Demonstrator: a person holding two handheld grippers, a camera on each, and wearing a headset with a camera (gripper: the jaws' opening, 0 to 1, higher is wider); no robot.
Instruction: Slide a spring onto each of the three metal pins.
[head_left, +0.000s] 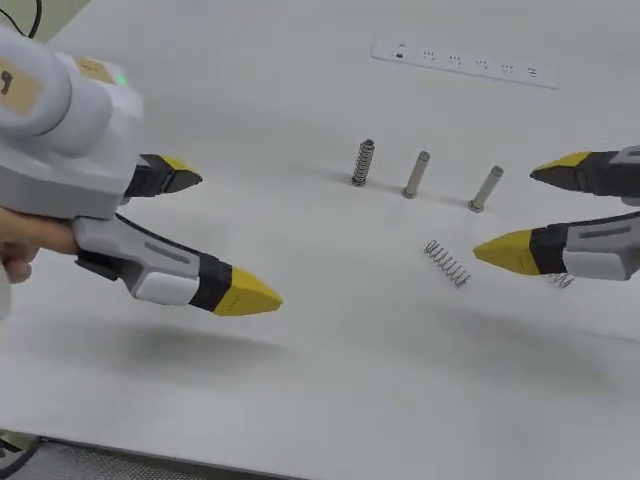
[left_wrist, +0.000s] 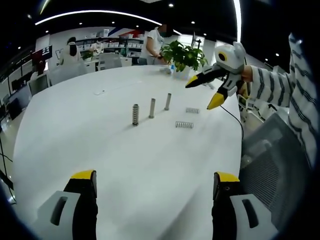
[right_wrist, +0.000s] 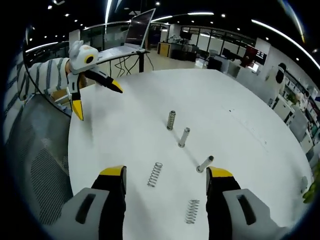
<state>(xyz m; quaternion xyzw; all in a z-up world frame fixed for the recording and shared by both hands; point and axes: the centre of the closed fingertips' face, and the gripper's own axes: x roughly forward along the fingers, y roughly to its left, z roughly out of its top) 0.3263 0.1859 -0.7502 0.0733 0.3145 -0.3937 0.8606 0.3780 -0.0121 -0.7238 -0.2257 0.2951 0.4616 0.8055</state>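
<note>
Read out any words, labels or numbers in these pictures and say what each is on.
Nothing can be read.
Tan sticker on the left tongs: one dark mark, cut off, unreadable.
Power strip: markings too small.
Coloured sign on the far wall: blurred.

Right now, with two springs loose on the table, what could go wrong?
The nearer loose spring lies flat: the open right gripper might flick it away or squash it. The bare middle pin and end pin stand close together, so a jaw might knock one while threading the other.
</note>
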